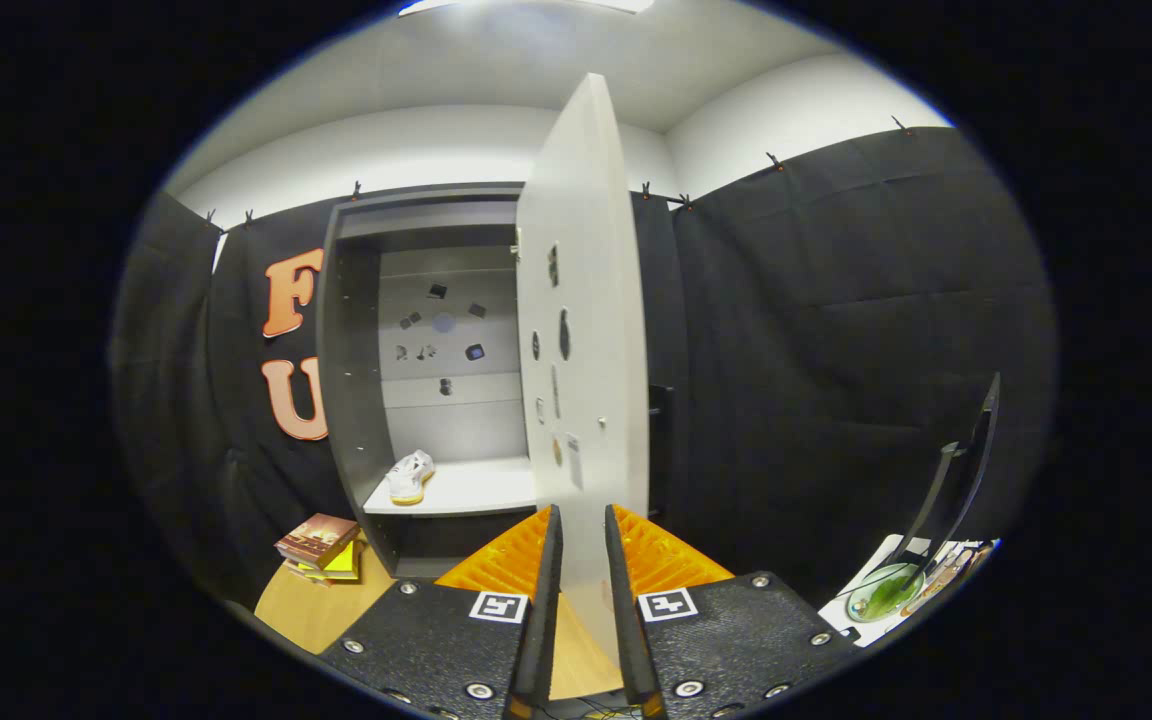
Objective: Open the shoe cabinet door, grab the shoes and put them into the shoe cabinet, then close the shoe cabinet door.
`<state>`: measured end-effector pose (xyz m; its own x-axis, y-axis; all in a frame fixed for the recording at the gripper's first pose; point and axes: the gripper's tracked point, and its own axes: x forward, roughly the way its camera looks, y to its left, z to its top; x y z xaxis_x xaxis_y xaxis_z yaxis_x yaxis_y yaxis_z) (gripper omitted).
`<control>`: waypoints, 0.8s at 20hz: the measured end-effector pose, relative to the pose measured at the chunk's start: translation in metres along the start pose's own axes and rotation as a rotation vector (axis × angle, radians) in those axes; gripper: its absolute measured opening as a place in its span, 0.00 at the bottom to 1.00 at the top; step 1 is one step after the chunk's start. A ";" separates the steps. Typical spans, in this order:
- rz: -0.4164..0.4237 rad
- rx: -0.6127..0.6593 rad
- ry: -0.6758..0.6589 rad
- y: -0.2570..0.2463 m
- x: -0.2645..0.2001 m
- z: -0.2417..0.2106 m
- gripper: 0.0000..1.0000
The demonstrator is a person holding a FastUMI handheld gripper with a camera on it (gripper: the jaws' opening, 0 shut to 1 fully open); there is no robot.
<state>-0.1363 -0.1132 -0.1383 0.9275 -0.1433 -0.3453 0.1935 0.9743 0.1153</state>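
The grey shoe cabinet [356,330] stands open against the booth wall. Its pale door [584,330] swings out toward me, edge-on, and its lower edge runs down between my two fingers. My gripper [583,525] is closed on that door edge, one finger on each face. A white shoe with a yellowish sole [410,476] lies on the cabinet's shelf [476,490], at its left side, beyond the fingers and to their left. Small dark stickers dot the cabinet's back panel and the door.
A stack of books [321,545] lies on the wooden tabletop [321,605] left of the cabinet's base. To the right, a dark monitor on a stand [961,470] rises beside a green round dish [884,592] on a white surface.
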 end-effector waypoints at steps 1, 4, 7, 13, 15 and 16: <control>0.039 -0.004 -0.002 0.019 -0.004 -0.002 0.31; 0.107 -0.066 0.045 0.067 0.003 -0.032 0.44; 0.206 -0.099 0.165 0.125 0.011 -0.082 0.65; 0.311 -0.087 0.407 0.197 0.042 -0.217 0.83; 0.332 -0.086 0.497 0.209 0.045 -0.268 0.84; 0.343 -0.085 0.547 0.217 0.044 -0.299 0.84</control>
<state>-0.1492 0.1436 -0.4065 0.6312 0.2660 -0.7286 -0.1318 0.9625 0.2373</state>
